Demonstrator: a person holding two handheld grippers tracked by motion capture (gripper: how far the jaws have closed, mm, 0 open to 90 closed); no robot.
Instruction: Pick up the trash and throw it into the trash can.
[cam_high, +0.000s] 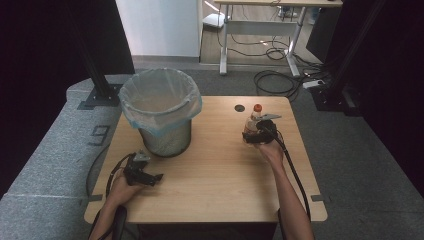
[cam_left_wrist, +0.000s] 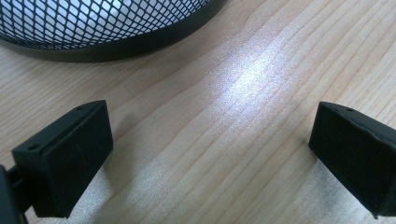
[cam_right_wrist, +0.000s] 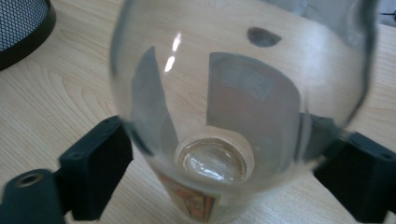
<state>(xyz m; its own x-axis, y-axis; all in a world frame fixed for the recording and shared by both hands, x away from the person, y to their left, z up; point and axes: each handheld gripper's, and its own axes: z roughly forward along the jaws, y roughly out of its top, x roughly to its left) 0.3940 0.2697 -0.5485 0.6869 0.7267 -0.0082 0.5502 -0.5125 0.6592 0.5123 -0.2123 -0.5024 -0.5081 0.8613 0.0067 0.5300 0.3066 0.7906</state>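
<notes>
A clear plastic bottle (cam_high: 251, 125) with an orange cap stands at the table's right side, and my right gripper (cam_high: 259, 134) is shut on its body. In the right gripper view the bottle (cam_right_wrist: 233, 93) sits between the two black jaws, which press on its sides, with a label low on it. My left gripper (cam_high: 150, 177) rests open on the wooden table (cam_high: 215, 170), just in front of the mesh waste bin (cam_high: 160, 112). The left gripper view has the jaws wide apart over bare wood (cam_left_wrist: 210, 140), with the bin's base (cam_left_wrist: 93, 28) close ahead.
The bin has a clear plastic liner folded over its rim. A dark round mark (cam_high: 240, 108) lies on the table behind the bottle. Grey carpet surrounds the table. Black frame posts stand at both sides, and a desk with cables (cam_high: 272, 50) is farther back.
</notes>
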